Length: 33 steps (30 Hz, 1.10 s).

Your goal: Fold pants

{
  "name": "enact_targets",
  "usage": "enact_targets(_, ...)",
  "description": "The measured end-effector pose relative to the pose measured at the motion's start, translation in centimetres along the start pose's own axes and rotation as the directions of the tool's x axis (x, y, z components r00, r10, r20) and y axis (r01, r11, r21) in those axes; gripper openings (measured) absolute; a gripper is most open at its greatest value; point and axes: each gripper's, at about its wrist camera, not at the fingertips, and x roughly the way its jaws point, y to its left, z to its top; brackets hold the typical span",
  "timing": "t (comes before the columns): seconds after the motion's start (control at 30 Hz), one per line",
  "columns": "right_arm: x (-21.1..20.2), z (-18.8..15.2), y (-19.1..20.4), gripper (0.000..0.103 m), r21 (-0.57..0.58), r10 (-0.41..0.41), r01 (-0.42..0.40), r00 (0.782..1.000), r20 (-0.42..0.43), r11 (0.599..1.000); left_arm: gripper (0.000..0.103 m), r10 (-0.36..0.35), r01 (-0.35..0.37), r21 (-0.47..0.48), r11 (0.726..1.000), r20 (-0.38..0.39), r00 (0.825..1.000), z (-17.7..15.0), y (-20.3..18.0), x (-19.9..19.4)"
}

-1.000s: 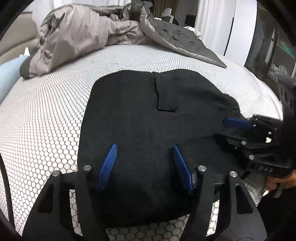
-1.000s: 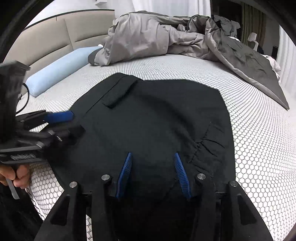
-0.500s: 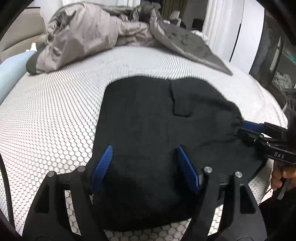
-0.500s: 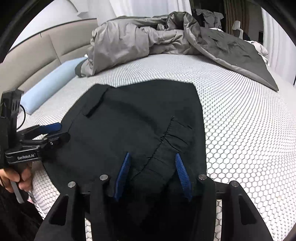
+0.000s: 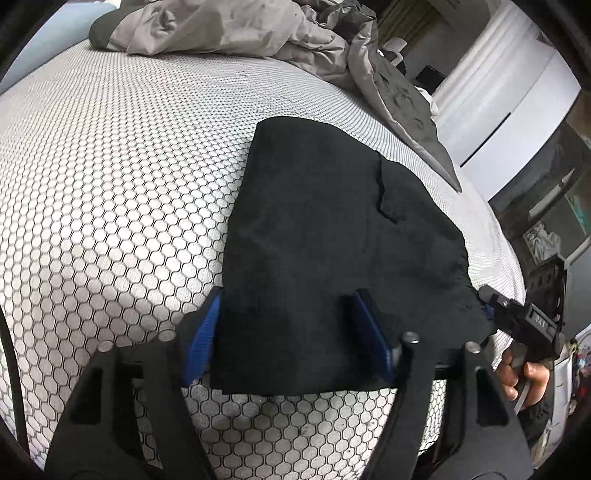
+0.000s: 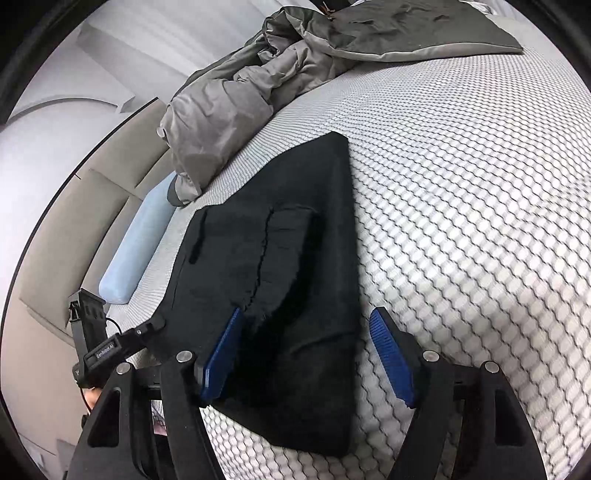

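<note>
Black pants (image 5: 332,240) lie folded into a flat block on the honeycomb-patterned bed sheet (image 5: 110,184). My left gripper (image 5: 286,336) straddles the near left corner of the block. Its jaws are closing, with cloth between the blue pads but no visible pinch. My right gripper (image 6: 306,354) stands over the near right edge of the pants (image 6: 295,258). Its jaws are opening, one pad over the cloth and the other over bare sheet. Each gripper also shows in the other's view: the right gripper (image 5: 487,306) held by a hand (image 5: 517,373), the left gripper (image 6: 155,325) at the pants' far side.
A crumpled grey duvet (image 5: 240,29) covers the far end of the bed. A pale blue pillow (image 6: 140,240) lies against the beige headboard (image 6: 74,221). The bed's near edge runs just below both grippers. White cupboards (image 5: 517,92) stand beyond the bed.
Both grippers have slid outward from the middle of the pants to its side edges, and both views have rolled. The right jaws have spread wider. The pants look narrower.
</note>
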Motion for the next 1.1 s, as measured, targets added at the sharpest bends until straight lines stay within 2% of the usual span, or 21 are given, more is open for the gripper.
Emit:
enact_targets(0.13,1.1,-0.3,1.4,0.048,-0.032,-0.069,0.069,0.998,0.016,0.997,0.053,0.022,-0.022,0.017,1.000,0.018,1.000,0.3,-0.4,0.2)
enact_targets(0.2,1.4,0.0,2.1,0.036,-0.057,-0.078,0.080,0.996,0.038,0.995,0.049,0.042,-0.043,0.022,0.999,0.038,0.998,1.0,-0.4,0.4)
enact_targets(0.27,2.1,0.6,3.2,0.030,-0.090,-0.088,0.092,0.995,0.052,0.992,0.049,0.070,-0.071,0.021,0.997,0.044,0.997,1.6,-0.4,0.9)
enact_targets(0.37,3.7,1.6,3.8,0.030,-0.120,-0.128,0.135,0.990,0.059,0.984,0.049,0.107,-0.108,0.019,0.994,0.044,0.993,2.3,-0.3,1.8)
enact_targets(0.43,4.1,1.8,3.6,0.031,-0.110,-0.141,0.147,0.988,0.060,0.983,0.054,0.129,-0.130,0.023,0.991,0.053,0.990,2.3,-0.6,1.8)
enact_targets(0.47,4.0,1.8,3.3,0.034,-0.093,-0.134,0.138,0.990,0.053,0.986,0.055,0.141,-0.142,0.027,0.989,0.059,0.988,2.3,-0.7,1.7)
enact_targets(0.5,3.9,2.0,3.0,0.043,-0.076,-0.128,0.131,0.991,0.047,0.989,0.056,0.154,-0.157,0.037,0.987,0.069,0.986,2.2,-0.9,1.5)
enact_targets(0.57,3.2,1.9,2.3,0.053,-0.042,-0.140,0.142,0.989,0.040,0.989,0.056,0.172,-0.177,0.053,0.983,0.095,0.981,1.8,-1.1,0.6)
enact_targets(0.6,2.7,1.8,2.0,0.053,-0.032,-0.142,0.143,0.989,0.049,0.989,0.056,0.172,-0.179,0.057,0.982,0.112,0.979,1.5,-1.3,0.0)
enact_targets(0.7,0.2,1.0,1.3,0.053,-0.014,-0.137,0.139,0.986,0.094,0.990,0.065,0.156,-0.168,0.068,0.984,0.149,0.976,0.4,-1.5,-1.7)
enact_targets(0.8,-2.3,-0.2,1.1,0.053,-0.021,-0.089,0.093,0.986,0.143,0.995,0.070,0.156,-0.178,0.118,0.977,0.171,0.973,-0.5,-2.4,-2.4)
enact_targets(0.87,-2.7,-0.5,1.9,0.053,-0.079,-0.037,0.049,0.988,0.150,0.996,0.071,0.161,-0.188,0.153,0.970,0.173,0.972,-1.0,-3.1,-2.5)
enact_targets(0.97,-2.1,-1.2,4.0,0.052,-0.191,-0.005,0.030,0.991,0.130,0.981,0.072,0.164,-0.195,0.181,0.964,0.171,0.971,-1.2,-3.9,-2.3)
enact_targets(1.0,-1.9,-1.4,4.6,0.052,-0.217,0.011,0.016,0.992,0.123,0.976,0.075,0.166,-0.198,0.192,0.961,0.171,0.971,-1.2,-4.1,-2.2)
enact_targets(1.07,-1.1,-1.8,6.0,0.052,-0.272,0.005,0.022,0.995,0.100,0.962,0.078,0.173,-0.205,0.206,0.957,0.165,0.971,-1.2,-4.5,-1.5)
enact_targets(1.1,-0.4,-2.0,6.2,0.052,-0.290,-0.023,0.045,0.997,0.077,0.956,0.080,0.190,-0.220,0.220,0.950,0.152,0.970,-1.4,-4.5,-1.2)
